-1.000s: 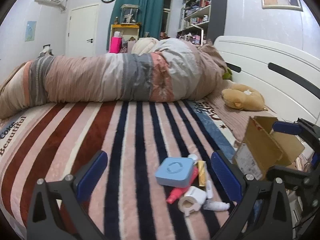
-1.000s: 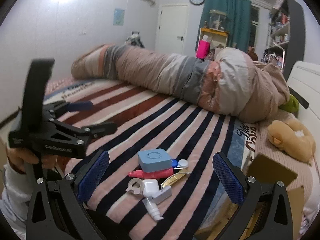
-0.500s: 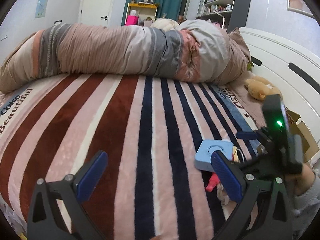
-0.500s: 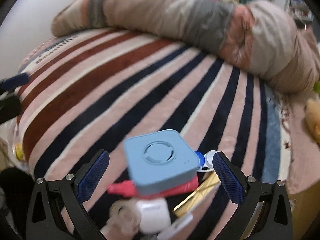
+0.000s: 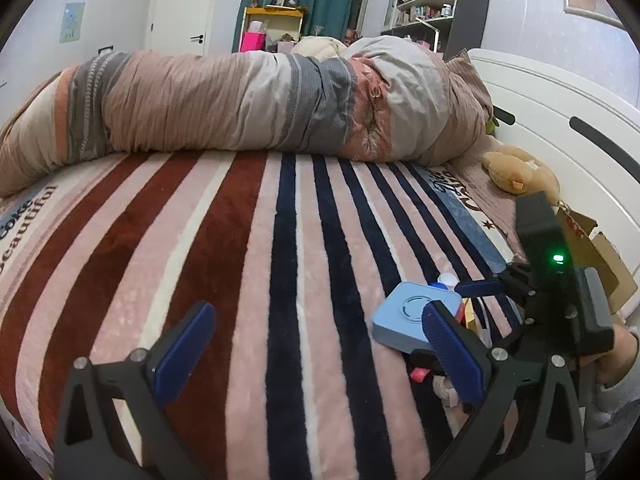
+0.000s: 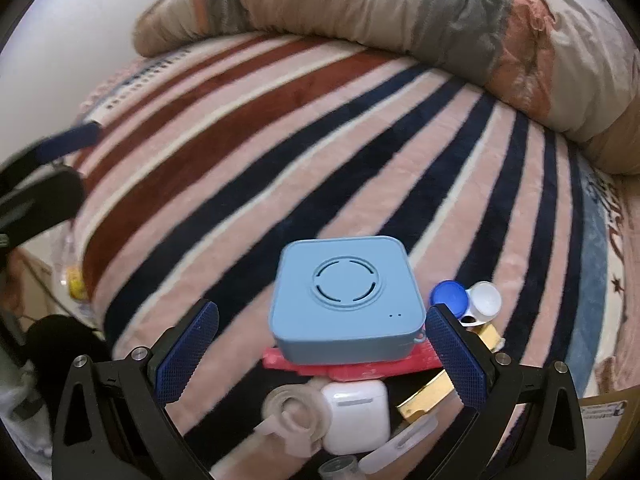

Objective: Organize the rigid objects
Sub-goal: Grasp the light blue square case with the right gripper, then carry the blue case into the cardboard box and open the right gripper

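A light blue square box (image 6: 346,300) tops a small pile on the striped bed; it also shows in the left wrist view (image 5: 408,318). Under and around it lie a red tube (image 6: 360,364), a white earbud case (image 6: 356,414), a tape roll (image 6: 294,414), a gold strip (image 6: 436,392) and a blue and white lens case (image 6: 466,300). My right gripper (image 6: 320,356) is open, its fingers on either side of the blue box, close above the pile. My left gripper (image 5: 316,356) is open and empty over the blanket, left of the pile.
A rolled duvet (image 5: 260,104) lies across the far side of the bed. A cardboard box (image 5: 600,252) and a plush toy (image 5: 516,172) sit at the right by the white headboard (image 5: 560,120). The striped blanket (image 5: 200,248) stretches left of the pile.
My right gripper has come down and forward onto the pile, so the blue box now sits between its fingers. My left gripper has drifted left, away from the pile.
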`<state>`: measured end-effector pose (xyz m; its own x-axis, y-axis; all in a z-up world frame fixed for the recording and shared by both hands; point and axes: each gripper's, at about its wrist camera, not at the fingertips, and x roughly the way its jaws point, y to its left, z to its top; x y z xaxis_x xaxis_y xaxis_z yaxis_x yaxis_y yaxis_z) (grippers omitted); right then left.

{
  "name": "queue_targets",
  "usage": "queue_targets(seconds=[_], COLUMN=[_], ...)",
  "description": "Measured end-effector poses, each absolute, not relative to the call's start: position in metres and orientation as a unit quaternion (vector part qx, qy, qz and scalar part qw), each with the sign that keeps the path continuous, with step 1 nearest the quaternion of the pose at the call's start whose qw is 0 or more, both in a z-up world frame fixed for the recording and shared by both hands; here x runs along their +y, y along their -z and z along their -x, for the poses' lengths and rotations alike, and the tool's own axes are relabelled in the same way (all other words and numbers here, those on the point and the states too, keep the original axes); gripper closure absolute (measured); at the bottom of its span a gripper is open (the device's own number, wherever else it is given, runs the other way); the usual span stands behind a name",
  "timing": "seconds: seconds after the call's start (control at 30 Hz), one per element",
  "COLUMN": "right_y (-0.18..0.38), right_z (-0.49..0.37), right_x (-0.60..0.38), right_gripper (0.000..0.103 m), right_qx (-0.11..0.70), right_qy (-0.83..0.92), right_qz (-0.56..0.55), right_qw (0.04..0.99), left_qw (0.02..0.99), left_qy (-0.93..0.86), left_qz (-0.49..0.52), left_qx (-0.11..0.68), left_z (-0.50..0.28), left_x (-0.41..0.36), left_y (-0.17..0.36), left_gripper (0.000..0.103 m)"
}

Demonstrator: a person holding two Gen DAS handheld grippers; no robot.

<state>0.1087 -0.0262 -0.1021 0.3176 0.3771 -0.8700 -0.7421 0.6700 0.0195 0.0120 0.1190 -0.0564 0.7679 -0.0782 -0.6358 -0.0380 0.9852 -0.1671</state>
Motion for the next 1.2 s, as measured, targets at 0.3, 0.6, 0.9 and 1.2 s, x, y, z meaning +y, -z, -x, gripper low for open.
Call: queue_targets(seconds=[0.3, 0.6, 0.9, 1.2], right_y=[0.125, 0.062, -0.024, -0.049], right_z=[-0.117, -0.062, -0.001, 0.0], right_x=[-0.011, -0.038, -0.105, -0.221], right_gripper=[0.022, 0.022, 0.023, 0.023], right_qx=[0.462, 0.368, 0.209, 0.172], right_qy=[-0.315, -0.363, -0.398, -0.334], right_qz=[0.229, 0.196, 0.143, 0.079], right_qw=[0.796, 0.833, 0.881, 0.923], left_qw=[0.926, 0.903, 0.857, 0.843], left_qy=[0.06, 0.177, 0.368, 0.394], left_qz=[0.121, 0.189, 0.181, 0.123], left_qx=[0.351, 0.344, 0.313, 0.345], left_z=[-0.016, -0.021, -0.024, -0.059], left_x=[0.125, 0.123, 0.044, -0.063], left_y=[0.066, 0.066, -0.011, -0.057], left_gripper=[0.0, 0.001, 0.012, 0.048])
